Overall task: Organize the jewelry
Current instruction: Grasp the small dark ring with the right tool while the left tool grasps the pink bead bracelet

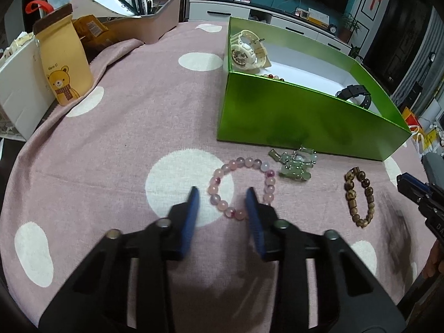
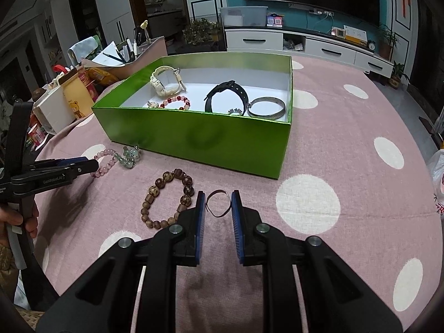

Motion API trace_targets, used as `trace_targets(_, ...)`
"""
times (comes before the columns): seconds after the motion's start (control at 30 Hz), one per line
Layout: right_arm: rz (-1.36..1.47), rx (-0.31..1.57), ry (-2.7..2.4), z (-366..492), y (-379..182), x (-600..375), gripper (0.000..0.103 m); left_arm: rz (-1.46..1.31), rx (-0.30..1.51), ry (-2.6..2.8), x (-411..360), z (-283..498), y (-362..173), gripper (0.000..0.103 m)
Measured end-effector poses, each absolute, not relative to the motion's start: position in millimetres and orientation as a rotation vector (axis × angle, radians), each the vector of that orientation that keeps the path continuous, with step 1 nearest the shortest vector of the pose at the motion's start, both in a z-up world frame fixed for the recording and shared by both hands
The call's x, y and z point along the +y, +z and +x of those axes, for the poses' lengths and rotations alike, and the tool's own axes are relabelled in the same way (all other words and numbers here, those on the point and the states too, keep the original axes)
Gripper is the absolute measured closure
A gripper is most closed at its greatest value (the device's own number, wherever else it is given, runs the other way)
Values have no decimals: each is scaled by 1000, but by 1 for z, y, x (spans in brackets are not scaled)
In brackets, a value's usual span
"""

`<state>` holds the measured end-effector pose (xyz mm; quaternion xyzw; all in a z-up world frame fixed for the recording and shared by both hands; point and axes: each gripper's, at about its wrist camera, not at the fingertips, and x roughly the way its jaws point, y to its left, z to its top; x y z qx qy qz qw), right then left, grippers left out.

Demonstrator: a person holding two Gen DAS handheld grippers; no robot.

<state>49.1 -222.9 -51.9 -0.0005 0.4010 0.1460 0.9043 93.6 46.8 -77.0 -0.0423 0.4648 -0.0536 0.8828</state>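
Note:
A green box (image 1: pixel 291 116) (image 2: pixel 199 136) stands on the pink dotted cloth. It holds a cream watch (image 2: pixel 163 82), a black watch (image 2: pixel 226 95), a bead bracelet (image 2: pixel 174 102) and a silver bangle (image 2: pixel 266 108). On the cloth lie a pink bead bracelet (image 1: pixel 241 187), a jade charm (image 1: pixel 295 165), a wooden bead bracelet (image 1: pixel 359 197) (image 2: pixel 166 197) and a thin dark ring (image 2: pixel 218 203). My left gripper (image 1: pixel 223 194) is open, its fingers either side of the pink bracelet's near left part. My right gripper (image 2: pixel 218 197) is open, its fingers either side of the ring.
A bear-print paper bag (image 1: pixel 65 63), a white box (image 1: pixel 19 94) and a pen organizer (image 1: pixel 155 14) stand at the cloth's far left. A plastic bag (image 2: pixel 437 177) lies at the right edge. A TV cabinet (image 2: pixel 305 44) stands beyond the table.

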Motion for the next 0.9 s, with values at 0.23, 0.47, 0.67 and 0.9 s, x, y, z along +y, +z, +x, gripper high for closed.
trace_targets(0.23, 3, 835, 297, 51, -53, -224, 84, -103, 954, -123, 49, 93, -79, 93)
trace_targets(0.47, 3, 830, 292, 51, -53, -224, 84, -125, 901, -150, 46, 88, -65, 96)
trace_targets(0.67, 6, 820, 290, 49, -50, -223, 84, -122, 844, -187, 41, 82, -43, 96)
trace_targets(0.9, 13, 804, 289, 44, -44, -227, 84, -110, 792, -216, 33, 75, -20, 96)
